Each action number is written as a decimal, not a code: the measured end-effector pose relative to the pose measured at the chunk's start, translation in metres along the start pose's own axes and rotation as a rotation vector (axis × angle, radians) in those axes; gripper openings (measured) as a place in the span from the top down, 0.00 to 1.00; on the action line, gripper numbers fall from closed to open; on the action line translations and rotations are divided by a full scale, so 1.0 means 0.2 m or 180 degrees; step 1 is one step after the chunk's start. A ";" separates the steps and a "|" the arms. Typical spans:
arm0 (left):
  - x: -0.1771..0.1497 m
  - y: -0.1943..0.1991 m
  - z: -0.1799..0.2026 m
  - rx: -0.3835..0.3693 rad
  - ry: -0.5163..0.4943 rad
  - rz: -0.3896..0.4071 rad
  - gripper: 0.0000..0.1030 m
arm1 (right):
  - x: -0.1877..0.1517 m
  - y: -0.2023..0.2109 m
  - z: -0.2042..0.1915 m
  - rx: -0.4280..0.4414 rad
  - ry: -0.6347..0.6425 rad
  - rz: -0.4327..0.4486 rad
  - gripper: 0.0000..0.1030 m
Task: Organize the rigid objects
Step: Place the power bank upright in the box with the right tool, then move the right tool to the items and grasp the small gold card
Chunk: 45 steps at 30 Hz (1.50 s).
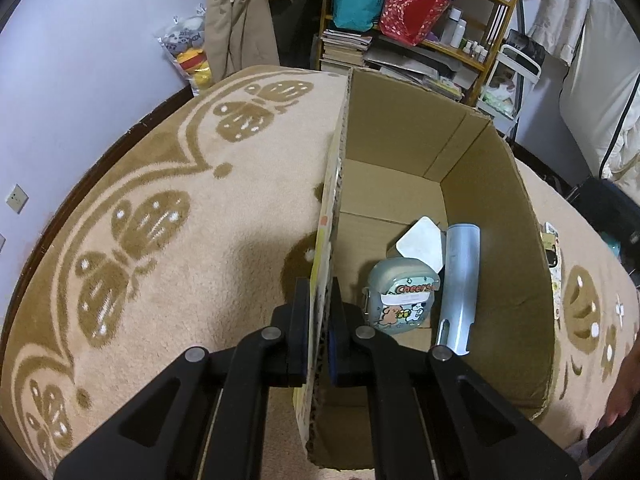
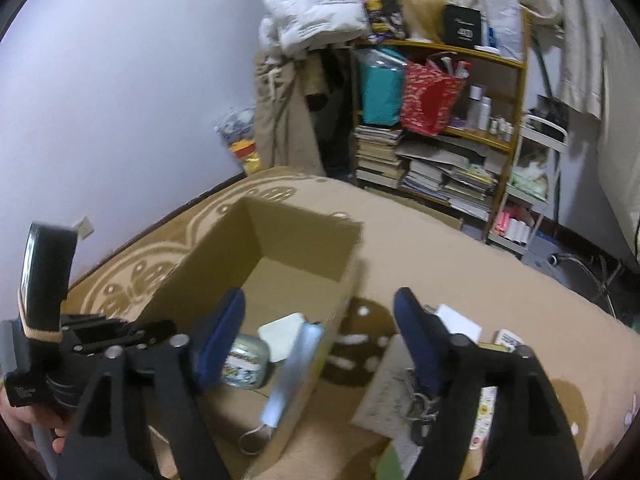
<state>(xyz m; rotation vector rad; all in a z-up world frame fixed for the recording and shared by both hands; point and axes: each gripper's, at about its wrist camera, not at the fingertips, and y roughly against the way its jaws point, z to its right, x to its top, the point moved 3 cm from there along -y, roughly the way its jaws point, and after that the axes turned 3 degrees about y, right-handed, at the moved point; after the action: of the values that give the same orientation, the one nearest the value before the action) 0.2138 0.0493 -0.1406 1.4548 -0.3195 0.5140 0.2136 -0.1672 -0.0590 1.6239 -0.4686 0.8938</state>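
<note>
The box [image 1: 472,216] is plain brown corrugated cardboard, open at the top, standing on a beige carpet [image 1: 168,208] with brown butterfly patterns. Its near-left wall carries a yellow printed outer face.

The left tool [image 1: 319,332] is pressed together on the top edge of that wall, one finger outside, one inside. The right tool [image 2: 320,340] is spread wide and holds nothing; it hangs above the box's right wall, one finger over the interior, the other over the carpet.

Contents of the box, three items, all at the near end of the floor:
- One tin [image 1: 402,300], pale green, rounded corners, cartoon lid reading "Cheers".
- One white square [image 1: 420,242], rounded corners, lying just behind the tin and partly overlapped by it.
- One tube [image 1: 460,284], silver-blue, cylindrical, lying against the right wall just beside the tin; a cord loop [image 2: 252,442] shows at its near end.

Outside the box, on the carpet to its right: one bunch of keys [image 2: 420,400] lying on a pale sheet [image 2: 386,396], one white card [image 2: 460,322], and several small printed packs, too blurred to count.
</note>
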 end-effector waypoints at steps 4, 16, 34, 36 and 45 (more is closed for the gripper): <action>0.00 0.00 0.00 0.0017 -0.0031 0.0007 0.94 | -0.01 -0.03 0.17 -0.0157 -0.0243 -0.0032 0.12; 0.00 0.01 0.00 0.0000 -0.0016 -0.0010 0.93 | -0.21 -0.20 0.55 -0.0643 -0.0515 -0.0451 0.11; 0.00 0.00 0.01 0.0072 -0.0151 0.0040 0.93 | -0.37 -0.33 0.81 -0.0896 -0.0675 -0.0768 0.20; 0.00 0.00 0.00 0.0059 -0.0141 0.0030 0.93 | -0.39 -0.36 0.83 -0.0850 -0.0682 -0.0847 0.32; 0.01 0.00 -0.02 0.0004 -0.0095 0.0006 0.93 | -0.44 -0.39 0.81 -0.0922 -0.0542 -0.0883 0.57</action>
<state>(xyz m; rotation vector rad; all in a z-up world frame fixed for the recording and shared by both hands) 0.2148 0.0531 -0.1411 1.4646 -0.3443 0.4943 0.2625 -0.3164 -0.1823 1.4585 -0.4537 0.4594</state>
